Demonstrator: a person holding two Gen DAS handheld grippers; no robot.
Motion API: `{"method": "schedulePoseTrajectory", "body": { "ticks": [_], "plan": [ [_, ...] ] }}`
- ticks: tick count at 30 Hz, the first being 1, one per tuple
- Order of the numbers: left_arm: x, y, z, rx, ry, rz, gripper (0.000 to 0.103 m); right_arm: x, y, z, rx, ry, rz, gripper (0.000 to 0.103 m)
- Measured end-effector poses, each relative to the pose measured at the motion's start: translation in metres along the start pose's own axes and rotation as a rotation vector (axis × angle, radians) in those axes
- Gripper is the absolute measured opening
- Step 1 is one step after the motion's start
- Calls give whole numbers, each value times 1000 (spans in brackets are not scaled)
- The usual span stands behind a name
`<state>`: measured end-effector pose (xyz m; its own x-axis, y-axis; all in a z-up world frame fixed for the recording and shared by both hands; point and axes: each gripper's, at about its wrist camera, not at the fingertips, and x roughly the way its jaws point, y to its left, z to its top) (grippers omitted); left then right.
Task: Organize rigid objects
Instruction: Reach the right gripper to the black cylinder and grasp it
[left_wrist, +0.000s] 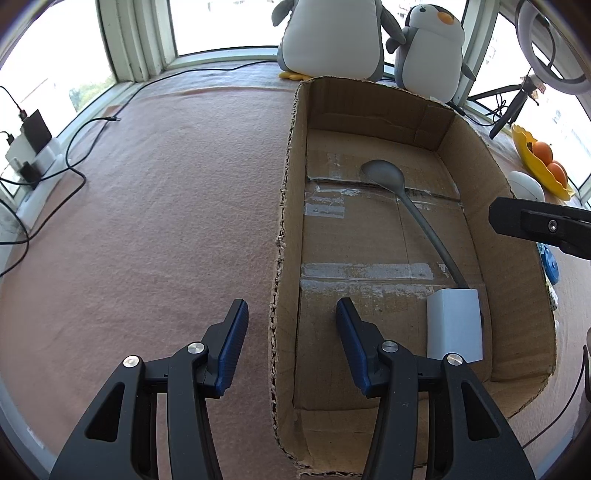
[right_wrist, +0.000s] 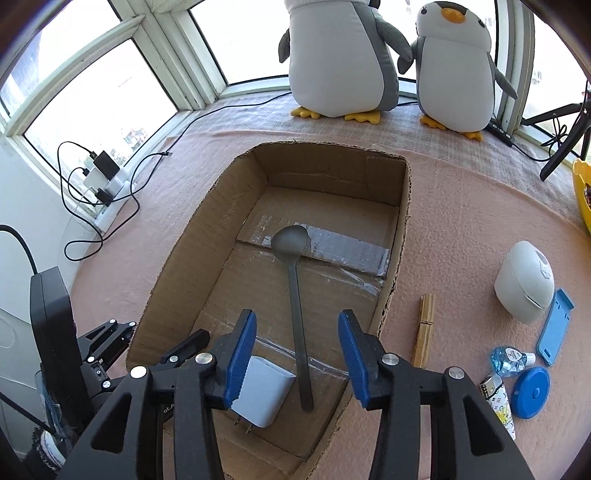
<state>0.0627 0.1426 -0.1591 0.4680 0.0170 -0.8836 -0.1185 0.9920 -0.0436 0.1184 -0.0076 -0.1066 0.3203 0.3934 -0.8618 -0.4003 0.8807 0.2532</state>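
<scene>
both wrist views down, sharing box (left_wrist: 476, 236)

Left gripper (left_wrist: 290, 325) (jaws apart, empty) straddling the cardboard box (left_wrist: 291, 206) wall; grey spoon (left_wrist: 402, 199) and white block (left_wrist: 456, 325) inside

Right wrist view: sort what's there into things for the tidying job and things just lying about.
For the job:
cardboard box
grey spoon and white charger, both in the box
wooden clothespin
white case
blue holder
small bottle
blue disc
lighter

Lying about:
two plush penguins
cables
yellow bowl
</scene>
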Motion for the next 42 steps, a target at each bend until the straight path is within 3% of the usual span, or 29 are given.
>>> {"method": "schedulePoseTrajectory", "body": {
  "ticks": [7, 21, 29, 42],
  "plan": [
    [0, 0, 0, 4, 0, 2, 50, -30, -16, -10, 9, -39, -10, 42],
    [-1, 1, 0, 11, -1, 6, 50, -84, -91, -38, 119, -73, -74, 42],
    [-1, 1, 0, 13, -1, 8, 50, -74, -115, -51, 133, -17, -97, 42],
    [-1, 1, 0, 13, -1, 8, 50, -30, -105, -55, 28, 98, -120, 40]
  ]
}}
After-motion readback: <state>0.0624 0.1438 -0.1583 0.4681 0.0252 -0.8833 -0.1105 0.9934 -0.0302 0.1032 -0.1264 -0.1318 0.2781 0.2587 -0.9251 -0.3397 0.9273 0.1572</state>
